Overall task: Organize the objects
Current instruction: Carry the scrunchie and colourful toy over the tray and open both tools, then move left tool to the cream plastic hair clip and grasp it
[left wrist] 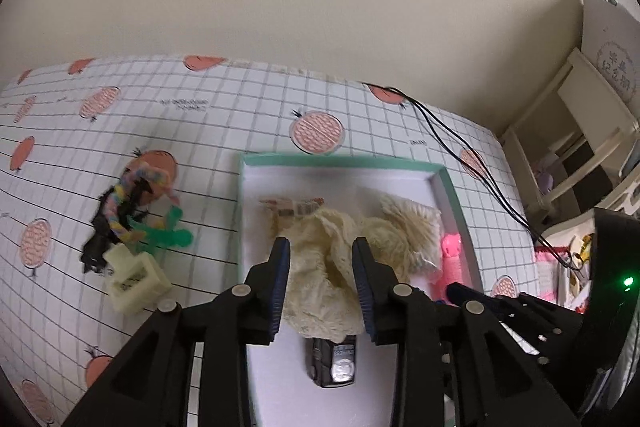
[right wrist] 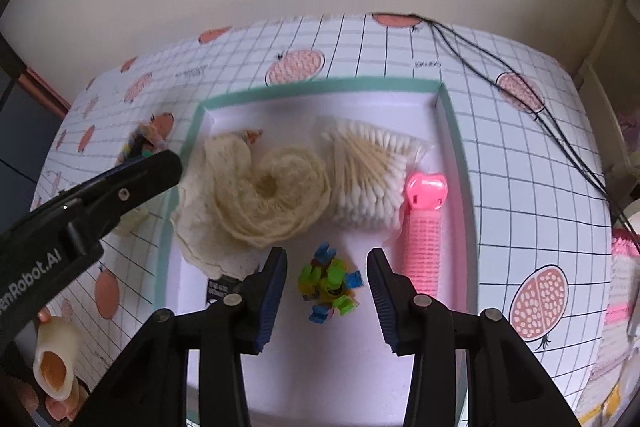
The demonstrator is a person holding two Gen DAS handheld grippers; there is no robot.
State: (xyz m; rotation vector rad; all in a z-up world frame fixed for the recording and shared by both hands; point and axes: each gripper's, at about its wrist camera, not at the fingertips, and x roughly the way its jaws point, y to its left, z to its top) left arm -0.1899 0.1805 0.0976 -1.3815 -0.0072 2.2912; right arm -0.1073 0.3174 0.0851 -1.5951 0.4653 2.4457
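A small cluster of green and blue plastic clips [right wrist: 330, 285] with a touch of yellow lay on the white floor of the teal-rimmed box [right wrist: 454, 131], directly between the fingers of the right gripper [right wrist: 327, 285], whose jaws stood wide and touched nothing. Ahead of the left finger sat a bundle of cream lace cloth [right wrist: 256, 195]; ahead of the right finger lay a bag of cotton swabs [right wrist: 368, 175], and just outside that finger a pink hair roller clip [right wrist: 424, 227]. A dark card [right wrist: 220, 289] showed beside the left finger under the cloth edge.

The left gripper [left wrist: 320, 263] also hung with its jaws wide apart and empty, over the cream cloth [left wrist: 328, 247], with a black device [left wrist: 334, 363] below between the fingers. Well outside its left finger, on the grid-patterned table cover [left wrist: 220, 115], lay a tangle of braided cord and green plastic [left wrist: 136, 215] and a cream plastic block [left wrist: 134, 275]. Black cables [left wrist: 472, 163] ran beyond the box's right wall.
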